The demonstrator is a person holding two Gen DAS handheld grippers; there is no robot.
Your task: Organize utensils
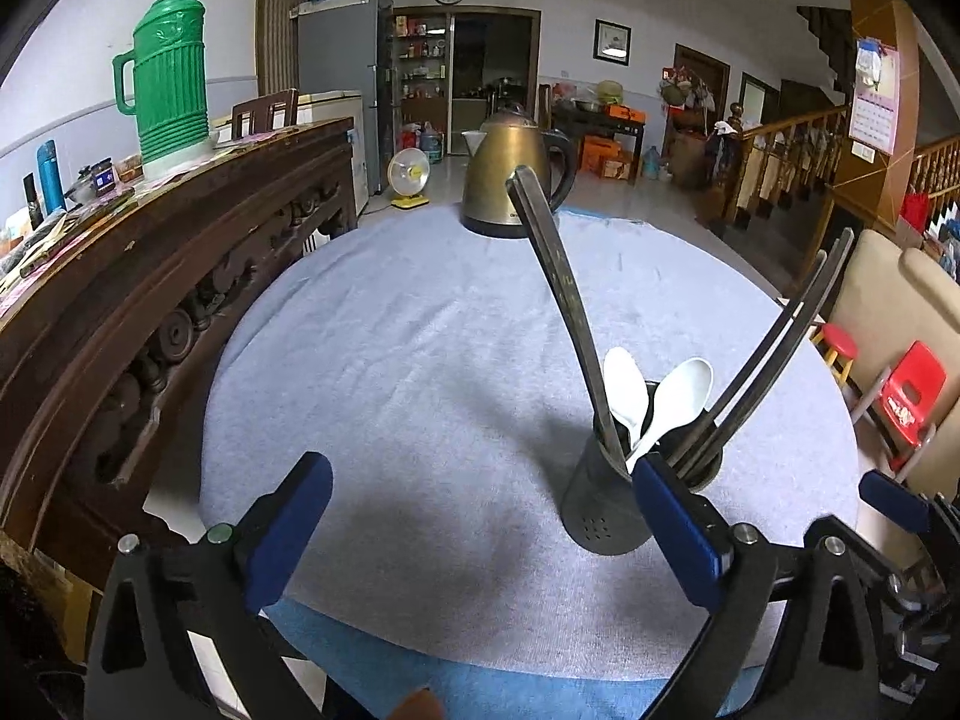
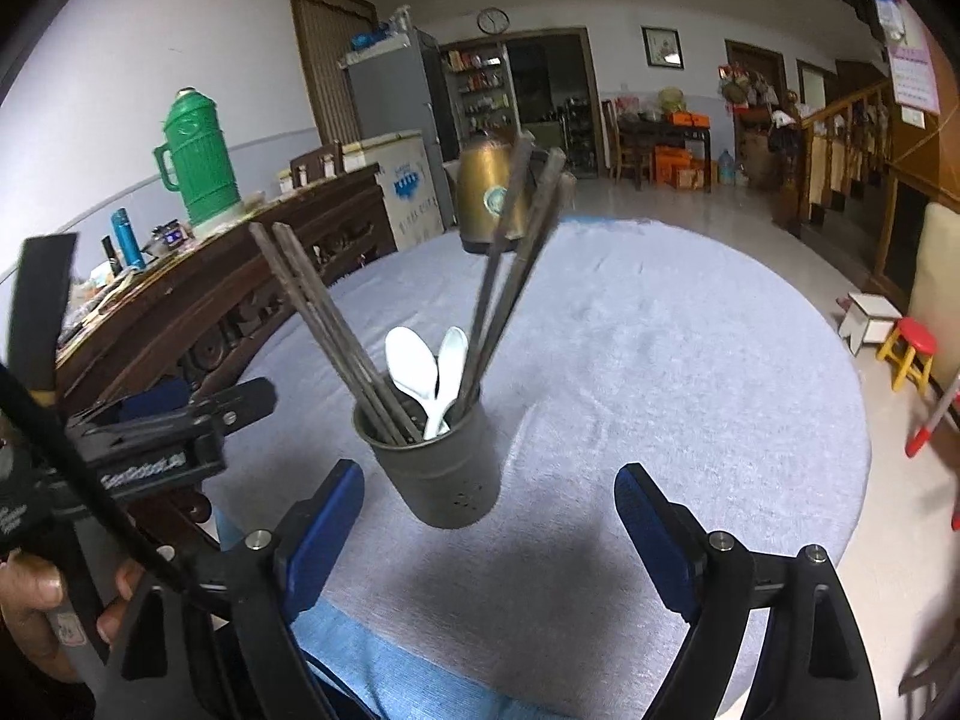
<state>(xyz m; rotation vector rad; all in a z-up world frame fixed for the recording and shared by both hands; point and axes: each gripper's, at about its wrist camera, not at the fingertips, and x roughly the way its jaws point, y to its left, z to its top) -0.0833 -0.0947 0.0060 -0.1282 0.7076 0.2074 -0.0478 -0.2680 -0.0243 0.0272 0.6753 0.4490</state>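
Observation:
A grey metal utensil holder [image 1: 600,510] [image 2: 438,474] stands upright on the round table's pale blue cloth [image 1: 390,360] [image 2: 660,360]. Inside it are several dark chopsticks [image 1: 564,300] [image 2: 318,312] that fan outward, and two white spoons [image 1: 672,396] [image 2: 414,360]. My left gripper [image 1: 480,480] is open with only cloth between its fingers; its right finger [image 1: 678,516] overlaps the holder's near side. My right gripper [image 2: 489,486] is also open, just short of the holder and holding nothing. The left gripper's body [image 2: 180,420] shows at the left of the right wrist view.
A brass kettle [image 1: 510,180] [image 2: 489,198] stands at the table's far edge. Along the left runs a dark carved sideboard [image 1: 150,276] carrying a green thermos [image 1: 171,84] [image 2: 201,162]. Red stools [image 1: 837,348] [image 2: 912,348] and a staircase railing lie to the right.

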